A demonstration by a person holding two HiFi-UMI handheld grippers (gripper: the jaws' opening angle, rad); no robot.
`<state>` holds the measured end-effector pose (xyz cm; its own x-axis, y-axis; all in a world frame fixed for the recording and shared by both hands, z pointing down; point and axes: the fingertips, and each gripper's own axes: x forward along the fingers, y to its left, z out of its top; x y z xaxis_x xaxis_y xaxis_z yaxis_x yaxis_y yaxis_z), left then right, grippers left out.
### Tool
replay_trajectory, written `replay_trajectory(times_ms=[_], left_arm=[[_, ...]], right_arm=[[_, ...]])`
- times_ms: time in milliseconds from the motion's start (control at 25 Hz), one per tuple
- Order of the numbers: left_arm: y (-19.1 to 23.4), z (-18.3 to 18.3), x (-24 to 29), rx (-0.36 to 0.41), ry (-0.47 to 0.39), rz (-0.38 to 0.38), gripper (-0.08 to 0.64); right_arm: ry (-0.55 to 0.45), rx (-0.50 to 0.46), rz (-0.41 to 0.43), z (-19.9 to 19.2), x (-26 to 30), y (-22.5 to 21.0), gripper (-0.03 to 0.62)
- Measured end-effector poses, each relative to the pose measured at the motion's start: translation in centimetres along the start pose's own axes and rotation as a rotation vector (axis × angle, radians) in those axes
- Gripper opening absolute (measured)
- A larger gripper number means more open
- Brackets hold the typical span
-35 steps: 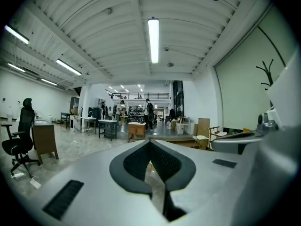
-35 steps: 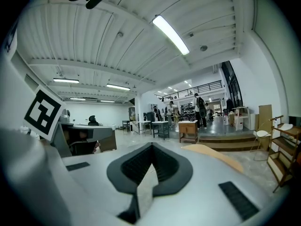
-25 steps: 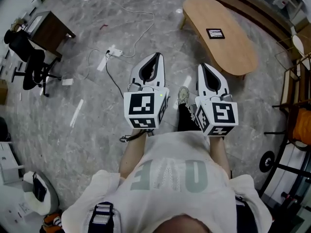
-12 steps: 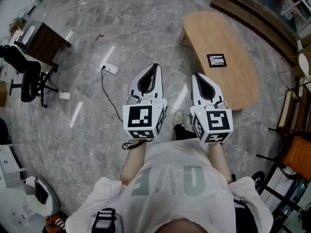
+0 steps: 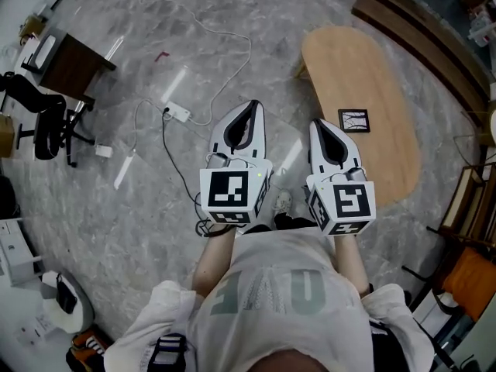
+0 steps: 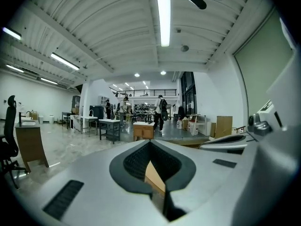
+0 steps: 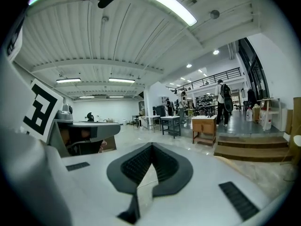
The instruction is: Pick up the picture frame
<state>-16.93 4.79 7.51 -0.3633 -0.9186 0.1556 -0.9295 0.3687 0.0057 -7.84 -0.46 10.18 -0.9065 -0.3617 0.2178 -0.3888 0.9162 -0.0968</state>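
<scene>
both tongs shut and empty, frame lies on the table at upper right

open grey marble floor (image 5: 116, 215) fills the centre and left of the head view, with free room ahead of the tongs. the oval wooden table (image 5: 364, 56) runs down the upper right; its near edge lies just right of the right gripper (image 5: 319, 122). the left gripper (image 5: 249, 105) is held beside it, both over the floor and apart from the table. in each gripper view the jaws meet at their tips, with nothing between them. the picture frame (image 5: 354, 120) lies flat on the table near its left edge, up and right of the right gripper. a power strip (image 5: 177, 112) and its white cable (image 5: 229, 33) lie on the floor at upper centre left. a dark desk (image 5: 71, 64) and a black office chair (image 5: 43, 118) stand at the left edge. a long wooden step (image 5: 422, 33) borders the upper right.
</scene>
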Motion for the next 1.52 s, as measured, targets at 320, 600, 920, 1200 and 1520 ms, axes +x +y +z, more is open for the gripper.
replay_trajectory(times_ms=[320, 600, 920, 1200, 1520], left_arm=[[2.3, -1.1, 1.9, -0.016, 0.042, 0.001, -0.002], [2.0, 1.1, 3.3, 0.004, -0.009, -0.055, -0.002], [1.3, 3.2, 4.0, 0.042, -0.058, -0.088, -0.002], [1.1, 3.0, 4.6, 0.053, -0.046, -0.097, -0.002], [0.7, 2.7, 7.8, 0.089, -0.046, -0.161, -0.002]], right_arm=[[0.004, 0.015, 0.001, 0.0, 3.4, 0.5, 0.005], [-0.054, 0.000, -0.054, 2.2, 3.4, 0.1, 0.005], [-0.106, -0.002, -0.075, 3.8, 3.4, -0.7, 0.005], [-0.109, 0.003, -0.077, 4.0, 3.7, -1.2, 0.005], [-0.110, -0.015, -0.086, 4.5, 6.1, -2.0, 0.005]])
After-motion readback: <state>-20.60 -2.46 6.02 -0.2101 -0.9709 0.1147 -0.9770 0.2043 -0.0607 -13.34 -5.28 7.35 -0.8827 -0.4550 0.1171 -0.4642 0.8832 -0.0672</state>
